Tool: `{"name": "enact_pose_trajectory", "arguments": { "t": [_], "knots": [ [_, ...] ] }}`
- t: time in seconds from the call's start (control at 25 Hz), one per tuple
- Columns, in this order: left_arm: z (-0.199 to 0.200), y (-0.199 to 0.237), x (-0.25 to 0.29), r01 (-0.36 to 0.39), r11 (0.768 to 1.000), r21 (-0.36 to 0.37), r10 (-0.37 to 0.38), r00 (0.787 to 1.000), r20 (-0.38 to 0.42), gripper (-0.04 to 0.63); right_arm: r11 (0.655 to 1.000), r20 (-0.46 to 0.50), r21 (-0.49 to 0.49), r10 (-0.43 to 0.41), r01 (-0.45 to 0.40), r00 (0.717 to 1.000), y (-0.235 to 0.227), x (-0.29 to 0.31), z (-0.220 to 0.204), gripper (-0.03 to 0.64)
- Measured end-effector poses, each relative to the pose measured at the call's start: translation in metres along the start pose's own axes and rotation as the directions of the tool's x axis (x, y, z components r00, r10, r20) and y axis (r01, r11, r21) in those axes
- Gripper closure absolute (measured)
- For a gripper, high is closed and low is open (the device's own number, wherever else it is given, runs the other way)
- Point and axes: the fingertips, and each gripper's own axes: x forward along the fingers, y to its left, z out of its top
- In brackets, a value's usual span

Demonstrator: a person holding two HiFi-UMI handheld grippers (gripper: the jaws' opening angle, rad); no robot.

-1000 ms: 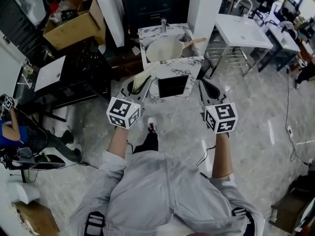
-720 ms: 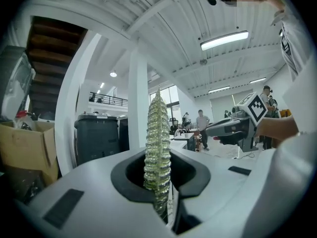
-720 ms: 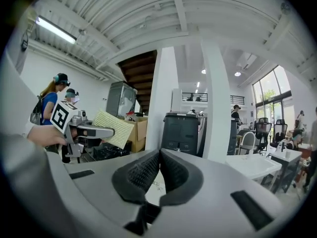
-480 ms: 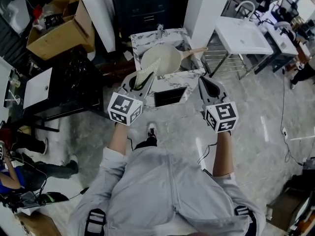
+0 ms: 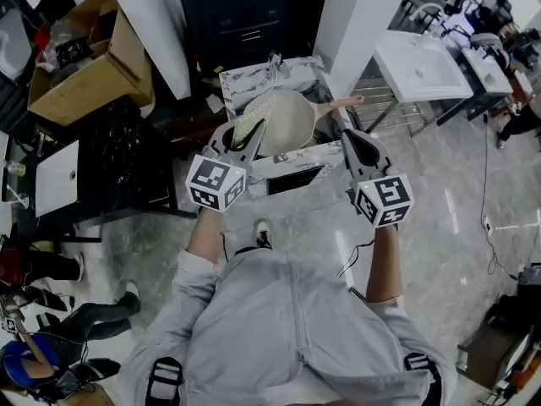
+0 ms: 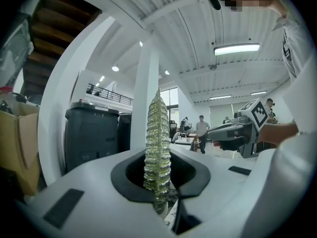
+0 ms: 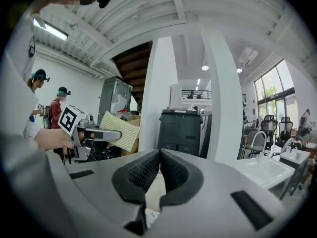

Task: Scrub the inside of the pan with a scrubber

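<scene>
Left gripper view: left gripper [image 6: 159, 202] jaws clamped on scrubber [image 6: 157, 148], which stands upright, edge-on. Right gripper view: right gripper [image 7: 158, 157] jaws together, nothing between; scrubber's flat face shows at 9 o'clock. Head view: scrubber overlaps pan [image 5: 292, 121] at its 9 o'clock edge; right gripper at pan's 4 o'clock; pan on marble stand [image 5: 252, 77].

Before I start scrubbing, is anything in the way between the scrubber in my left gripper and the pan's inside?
Nothing visible. The scrubber, clamped in the left gripper, hangs by the pan's near left rim; the pan's inside looks bare.
</scene>
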Motion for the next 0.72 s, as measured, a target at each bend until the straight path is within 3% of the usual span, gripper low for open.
{"name": "enact_pose_trajectory", "arguments": {
  "t": [0.28,0.72],
  "knots": [
    [-0.014,0.034,0.032,0.055,0.998,-0.01,-0.056,0.998,-0.04,0.527,1.0,-0.022,-0.023,-0.022,0.021,1.0,-0.013,0.047,0.001,0.581],
    [-0.044,0.09,0.069,0.075,0.997,-0.018,-0.076,0.99,-0.12,0.528,0.998,-0.077,-0.027,-0.052,0.05,0.996,-0.034,0.106,-0.006,0.581]
  ]
}}
